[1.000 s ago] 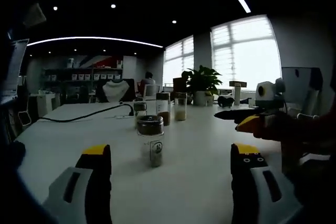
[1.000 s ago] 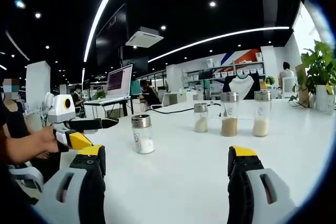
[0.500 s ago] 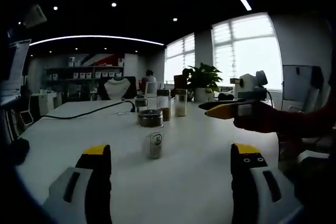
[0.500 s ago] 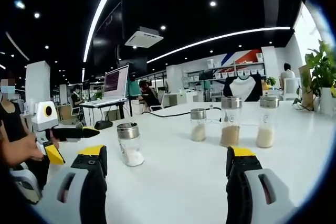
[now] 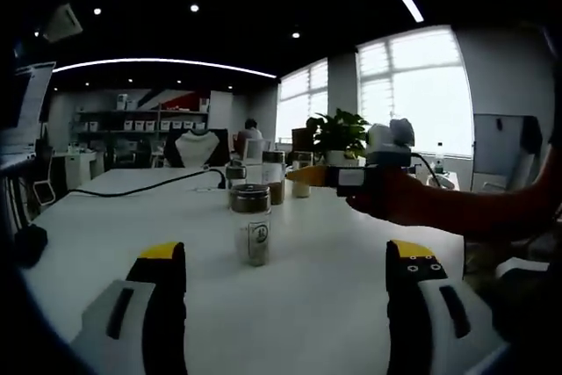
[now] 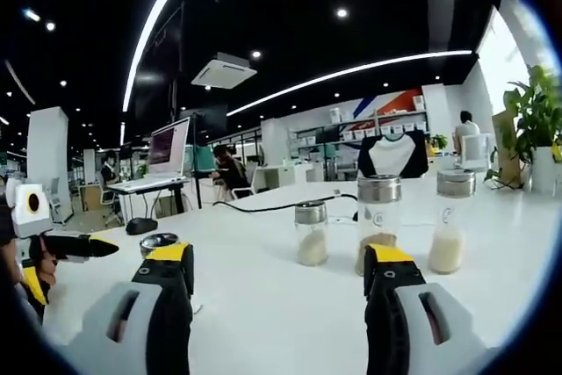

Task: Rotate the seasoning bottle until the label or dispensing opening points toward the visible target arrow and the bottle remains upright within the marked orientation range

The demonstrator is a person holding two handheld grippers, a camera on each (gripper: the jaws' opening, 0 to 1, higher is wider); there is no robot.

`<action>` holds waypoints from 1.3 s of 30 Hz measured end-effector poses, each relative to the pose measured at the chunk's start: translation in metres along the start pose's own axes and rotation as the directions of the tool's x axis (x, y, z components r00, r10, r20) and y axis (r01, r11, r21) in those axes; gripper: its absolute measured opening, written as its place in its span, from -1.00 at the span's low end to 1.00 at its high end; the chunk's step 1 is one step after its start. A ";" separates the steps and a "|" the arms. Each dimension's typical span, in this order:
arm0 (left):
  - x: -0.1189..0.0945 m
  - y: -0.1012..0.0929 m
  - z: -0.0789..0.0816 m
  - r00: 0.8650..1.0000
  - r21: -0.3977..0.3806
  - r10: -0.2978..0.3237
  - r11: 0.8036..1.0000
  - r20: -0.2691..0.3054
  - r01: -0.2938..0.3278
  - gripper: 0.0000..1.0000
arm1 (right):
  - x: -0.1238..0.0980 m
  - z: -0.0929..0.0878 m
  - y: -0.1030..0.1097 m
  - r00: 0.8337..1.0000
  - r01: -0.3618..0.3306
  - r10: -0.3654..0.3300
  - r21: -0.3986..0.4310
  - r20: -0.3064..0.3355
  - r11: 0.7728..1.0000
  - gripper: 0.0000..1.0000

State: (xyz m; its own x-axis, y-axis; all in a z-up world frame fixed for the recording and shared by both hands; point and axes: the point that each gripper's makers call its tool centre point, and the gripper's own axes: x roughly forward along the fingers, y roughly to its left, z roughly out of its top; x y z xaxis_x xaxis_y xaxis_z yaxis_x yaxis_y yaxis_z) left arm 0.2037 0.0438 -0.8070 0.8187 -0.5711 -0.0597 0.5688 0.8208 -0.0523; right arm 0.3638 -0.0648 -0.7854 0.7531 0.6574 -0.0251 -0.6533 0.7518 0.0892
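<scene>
A seasoning bottle (image 5: 253, 226) with a dark lid and a small label stands upright on the white table (image 5: 334, 287). It is just beyond my left gripper (image 5: 285, 256), whose jaws are wide apart with nothing between them. In the right gripper view only its lid (image 6: 156, 242) peeks out beside the left jaw. My right gripper (image 6: 277, 261) is open and holds nothing. It faces a row of three bottles (image 6: 378, 217). In the left gripper view the right gripper (image 5: 338, 176) reaches in from the right, held by a hand (image 5: 395, 201) in front of that row.
The three-bottle row (image 5: 274, 178) stands behind the lone bottle. A black cable (image 5: 140, 191) runs across the far table. A potted plant (image 5: 338, 138) stands near the window. The left gripper (image 6: 53, 245) shows at the left edge of the right gripper view.
The right gripper has moved forward and left, up to the row of three bottles. The lone bottle has slid behind its left jaw in that view. The left gripper has stayed nearly still.
</scene>
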 end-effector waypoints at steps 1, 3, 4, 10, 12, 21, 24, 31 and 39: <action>0.000 0.000 -0.001 1.000 -0.002 0.000 1.000 -0.002 0.000 0.99 | 0.004 -0.001 -0.003 1.000 0.010 -0.010 -0.004 0.002 1.000 0.55; -0.001 0.001 -0.002 1.000 0.001 0.006 1.000 -0.002 -0.006 0.98 | 0.010 -0.002 -0.006 1.000 0.014 -0.014 -0.022 -0.002 1.000 0.46; -0.001 0.002 0.000 1.000 0.006 0.012 1.000 0.007 -0.012 0.97 | 0.012 -0.003 -0.008 1.000 0.022 -0.022 -0.028 -0.002 0.999 0.42; 0.000 0.001 0.002 1.000 -0.004 -0.006 1.000 0.013 0.006 0.99 | 0.031 -0.001 -0.016 0.999 0.047 -0.046 -0.081 0.009 0.996 0.31; 0.001 0.001 0.002 1.000 -0.004 -0.012 1.000 0.008 0.012 0.99 | 0.038 -0.002 -0.016 0.999 0.046 -0.045 -0.081 0.010 0.996 0.27; -0.002 0.002 0.000 1.000 0.006 -0.013 1.000 -0.008 0.013 0.99 | 0.067 -0.015 -0.008 0.998 -0.019 0.011 -0.163 -0.054 0.986 0.30; -0.004 0.003 -0.002 1.000 0.005 -0.011 1.000 -0.013 0.011 0.99 | 0.079 -0.021 -0.013 0.996 -0.033 0.016 -0.192 -0.088 0.981 0.30; -0.005 0.003 -0.006 1.000 -0.008 -0.015 1.000 -0.021 0.015 0.99 | 0.097 -0.032 -0.012 0.988 -0.071 0.029 -0.280 -0.154 0.957 0.32; -0.009 0.007 -0.002 1.000 0.002 0.001 1.000 -0.011 -0.001 0.99 | 0.115 -0.036 -0.020 0.983 -0.050 0.001 -0.269 -0.181 0.962 0.30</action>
State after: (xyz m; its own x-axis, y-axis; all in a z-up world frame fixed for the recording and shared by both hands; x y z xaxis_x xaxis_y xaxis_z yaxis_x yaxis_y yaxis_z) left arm 0.2005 0.0547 -0.8090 0.8183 -0.5704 -0.0711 0.5682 0.8213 -0.0505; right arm 0.4606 -0.0026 -0.8257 0.7261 0.6563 -0.2051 -0.6872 0.7035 -0.1812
